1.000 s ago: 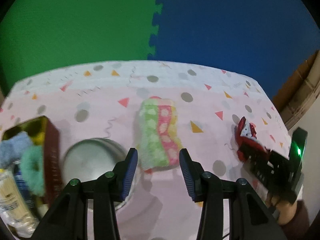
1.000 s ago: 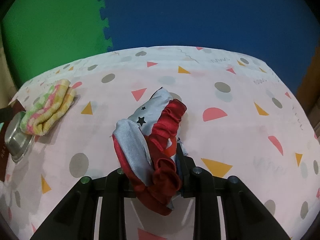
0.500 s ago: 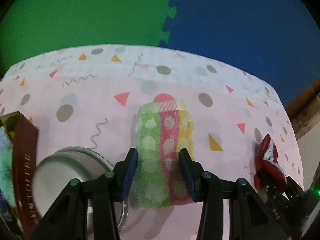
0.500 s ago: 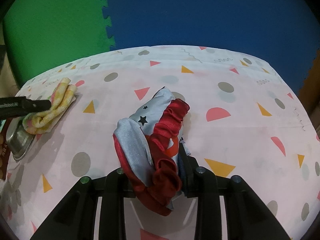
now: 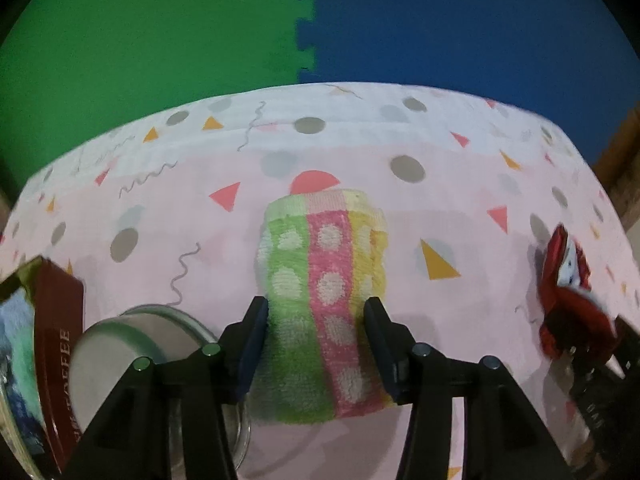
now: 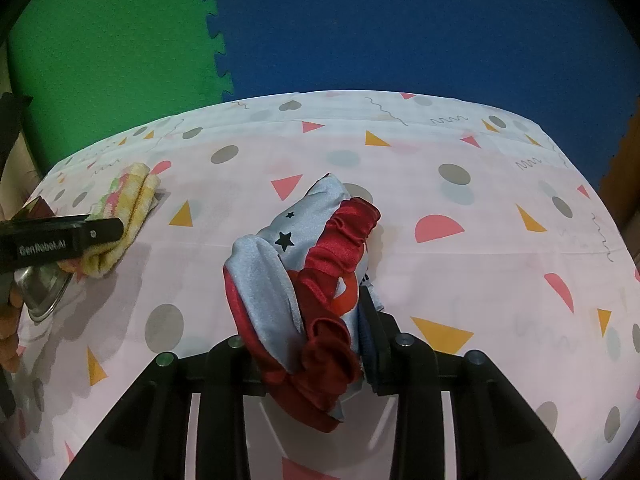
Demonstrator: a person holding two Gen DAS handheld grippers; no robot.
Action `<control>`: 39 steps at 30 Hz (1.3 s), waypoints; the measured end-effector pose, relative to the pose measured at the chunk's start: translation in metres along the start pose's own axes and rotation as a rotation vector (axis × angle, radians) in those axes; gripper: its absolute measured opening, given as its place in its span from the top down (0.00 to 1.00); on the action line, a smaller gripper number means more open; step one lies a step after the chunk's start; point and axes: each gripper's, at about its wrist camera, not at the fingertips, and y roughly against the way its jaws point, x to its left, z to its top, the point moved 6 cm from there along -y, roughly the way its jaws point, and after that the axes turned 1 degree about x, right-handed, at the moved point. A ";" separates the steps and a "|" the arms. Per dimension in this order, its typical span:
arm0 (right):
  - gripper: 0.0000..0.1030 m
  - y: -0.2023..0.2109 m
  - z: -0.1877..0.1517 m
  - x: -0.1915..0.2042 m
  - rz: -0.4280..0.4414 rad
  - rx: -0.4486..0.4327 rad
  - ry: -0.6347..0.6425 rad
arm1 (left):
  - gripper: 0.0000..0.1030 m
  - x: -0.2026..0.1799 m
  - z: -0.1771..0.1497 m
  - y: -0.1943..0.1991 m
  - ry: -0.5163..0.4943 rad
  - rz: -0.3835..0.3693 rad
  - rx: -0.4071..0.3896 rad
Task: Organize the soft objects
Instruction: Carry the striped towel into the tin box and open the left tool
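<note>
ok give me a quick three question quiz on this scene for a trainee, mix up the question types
1. True or false: the right gripper is shut on the red and blue scrunchie.
2. Multiple choice: the striped towel is A) inside the tin, B) flat on the tablecloth between the left gripper's fingers, C) hanging off the table edge.
3. Fill in: the round metal lid lies between the towel and the brown ____.

Key
1. True: the scrunchie is bunched between the fingers.
2. B: the jaws have just been opening and straddle the towel; it is not clamped yet.
3. Tin: it already holds soft blue and green items.
</note>
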 end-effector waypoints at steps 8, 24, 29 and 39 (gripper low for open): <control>0.68 0.001 -0.001 0.001 0.001 0.000 -0.003 | 0.71 -0.004 -0.002 0.004 -0.005 0.007 -0.008; 0.68 0.000 -0.001 0.000 0.002 0.000 -0.003 | 0.72 -0.020 -0.014 0.051 -0.042 -0.044 -0.038; 0.68 0.000 -0.001 -0.001 0.003 -0.001 -0.004 | 0.72 -0.027 -0.033 0.076 -0.063 -0.081 -0.036; 0.68 -0.001 -0.002 0.001 0.000 -0.001 0.000 | 0.72 -0.017 -0.073 0.134 -0.109 -0.079 -0.070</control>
